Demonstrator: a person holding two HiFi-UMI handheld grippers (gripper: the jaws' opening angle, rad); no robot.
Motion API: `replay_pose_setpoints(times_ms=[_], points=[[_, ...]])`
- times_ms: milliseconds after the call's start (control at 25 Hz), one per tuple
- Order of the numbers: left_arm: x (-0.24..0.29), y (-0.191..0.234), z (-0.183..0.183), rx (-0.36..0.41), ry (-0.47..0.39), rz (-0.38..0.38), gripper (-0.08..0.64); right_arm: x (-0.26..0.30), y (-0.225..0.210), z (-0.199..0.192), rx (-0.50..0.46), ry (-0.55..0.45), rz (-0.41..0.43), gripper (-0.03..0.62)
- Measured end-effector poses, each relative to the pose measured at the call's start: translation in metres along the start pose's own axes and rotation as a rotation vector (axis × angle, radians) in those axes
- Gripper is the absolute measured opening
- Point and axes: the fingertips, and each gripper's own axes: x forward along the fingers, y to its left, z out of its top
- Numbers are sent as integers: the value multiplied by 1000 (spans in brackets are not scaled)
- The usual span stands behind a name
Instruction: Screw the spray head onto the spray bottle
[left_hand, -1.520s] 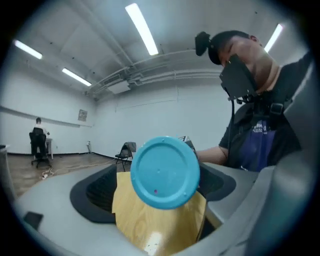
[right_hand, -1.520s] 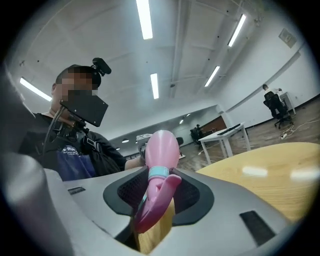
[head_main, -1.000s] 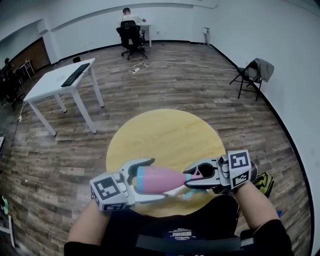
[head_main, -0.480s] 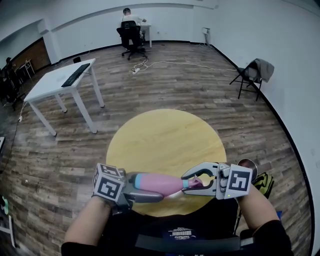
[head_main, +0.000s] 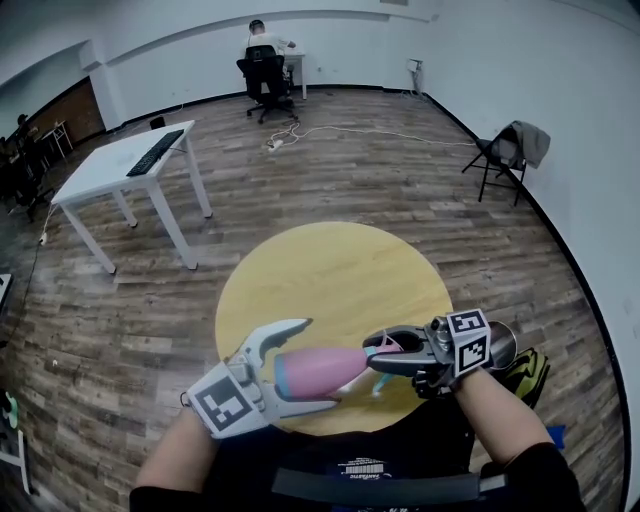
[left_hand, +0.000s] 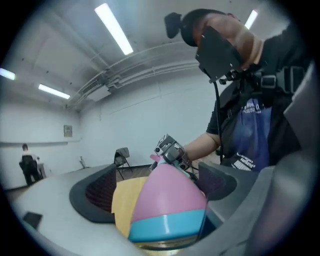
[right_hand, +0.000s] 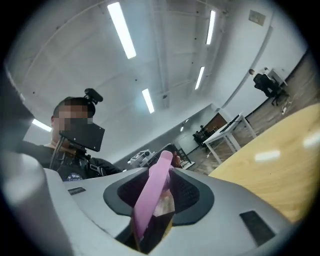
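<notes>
Wood-plank floor w/ round yellow counter (head_main: 335, 285) at centre; white desk (head_main: 125, 165) far left, folding chair (head_main: 505, 150) far right, seated person (head_main: 262, 55) by far wall.

Holding spray bottle (head_main: 318, 372) in mid-air over near edge of counter, roughly level, neck to the right. Pinching its pink body w/ left tongs (head_main: 312, 362), teal base band nearest that camera. Pinching pink spray head (head_main: 388, 348) w/ right tongs (head_main: 378, 355), pads pressed on both sides of it, right at bottle's neck. Small teal part (head_main: 378, 385) hanging below head, prob. the trigger.

Step, by the look of it: threading head onto neck, partway.

To do it well:
- keep neck & head on one line, no cross-threading
- twist the two in opposite senses, then reset w/o backing the thread off
- squeeze body firmly enough not to slip, lightly enough not to dent
- stop once snug

Vs. half a sec ago: clear roll of left tongs, marker cube then on top at left, now turned to near side w/ upper finger raised over bottle; roll of right cube too. Vs. one sec ago: nearly same pose. Bottle & head joined, same spot over near edge throughout.
</notes>
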Motion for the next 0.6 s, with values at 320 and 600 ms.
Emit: replay_pose_setpoints(times_ms=[320,600], points=[[-3,3,5,133,17,47,520,-12,-6,21,114,-157,41,155],[7,10,-4,147,71,78,520,-9,-2,29,85,-151,17,155]])
